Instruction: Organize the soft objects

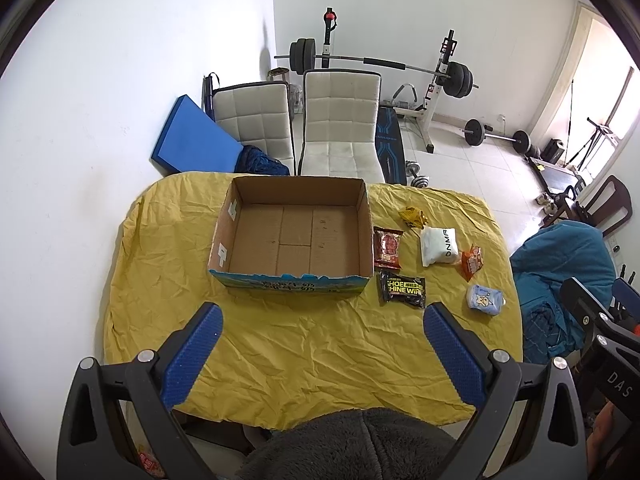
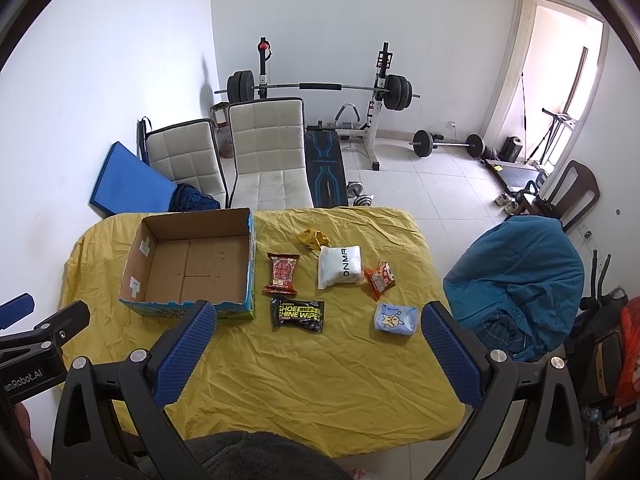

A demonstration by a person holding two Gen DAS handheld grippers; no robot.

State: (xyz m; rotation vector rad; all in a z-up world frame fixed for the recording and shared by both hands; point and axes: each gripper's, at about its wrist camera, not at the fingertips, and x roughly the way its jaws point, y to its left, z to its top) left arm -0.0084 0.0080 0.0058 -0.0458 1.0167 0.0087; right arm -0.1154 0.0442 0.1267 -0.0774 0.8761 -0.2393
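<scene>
An empty open cardboard box point(image 1: 294, 236) point(image 2: 192, 268) stands on the yellow cloth. To its right lie soft packs: a red snack pack point(image 1: 387, 248) point(image 2: 282, 273), a black shoe wipes pack point(image 1: 402, 290) point(image 2: 298, 314), a white pouch point(image 1: 438, 246) point(image 2: 340, 266), an orange snack pack point(image 1: 472, 262) point(image 2: 379, 275), a light blue tissue pack point(image 1: 485, 299) point(image 2: 395, 319) and a yellow wrapper point(image 1: 413, 216) point(image 2: 313, 238). My left gripper point(image 1: 322, 328) is open and empty, held above the near table. My right gripper point(image 2: 318, 326) is open and empty, above the packs' near side.
The yellow-covered table point(image 1: 304, 360) point(image 2: 320, 380) has two white chairs point(image 1: 340, 128) behind it. A blue jacket on a chair point(image 2: 520, 280) stands at the right. A weight bench and barbell rack point(image 2: 320, 88) stand at the back wall.
</scene>
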